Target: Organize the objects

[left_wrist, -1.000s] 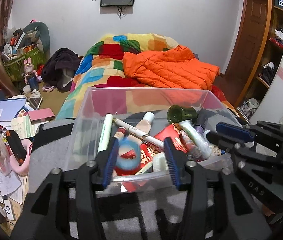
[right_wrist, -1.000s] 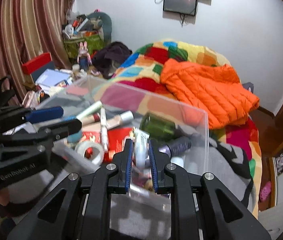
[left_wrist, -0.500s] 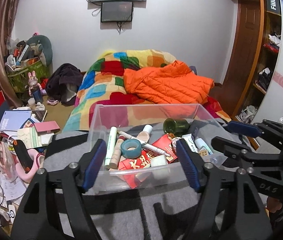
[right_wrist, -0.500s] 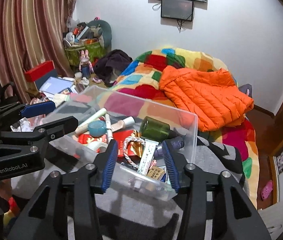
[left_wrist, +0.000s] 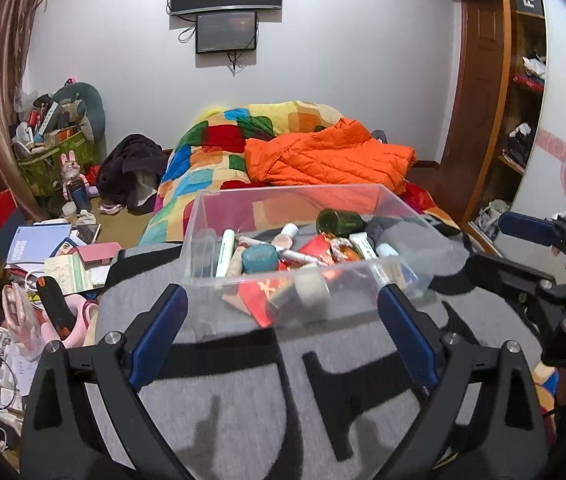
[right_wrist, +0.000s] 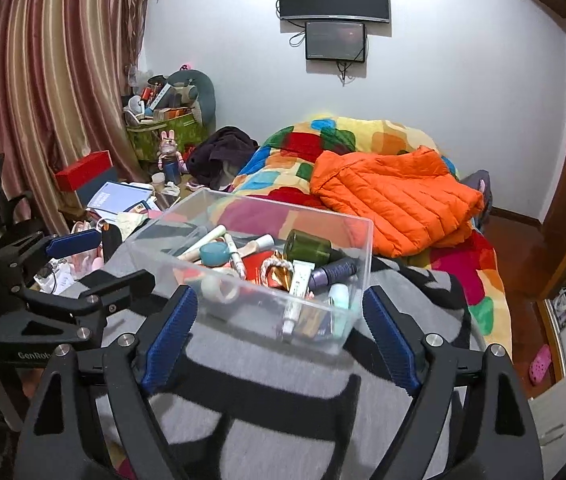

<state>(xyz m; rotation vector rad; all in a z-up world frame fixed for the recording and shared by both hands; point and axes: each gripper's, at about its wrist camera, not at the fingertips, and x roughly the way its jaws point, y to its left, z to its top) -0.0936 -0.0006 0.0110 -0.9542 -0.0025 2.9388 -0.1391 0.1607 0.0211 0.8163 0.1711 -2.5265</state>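
I had the left gripper (left_wrist: pixel 279 320) spread wide and empty, and the right gripper (right_wrist: pixel 279 330) likewise wide. Both hung near the clear bin (left_wrist: pixel 395 216) of small items, which sat on the grey blanket (left_wrist: pixel 243 400) just beyond them.

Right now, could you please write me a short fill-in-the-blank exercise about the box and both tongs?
1. The clear plastic box rests on a ____ and black blanket.
2. The left tongs are ____ and hold nothing.
3. The right tongs are ____ too.
4. The jacket lying on the bed is ____.

Missing words: grey; open; open; orange
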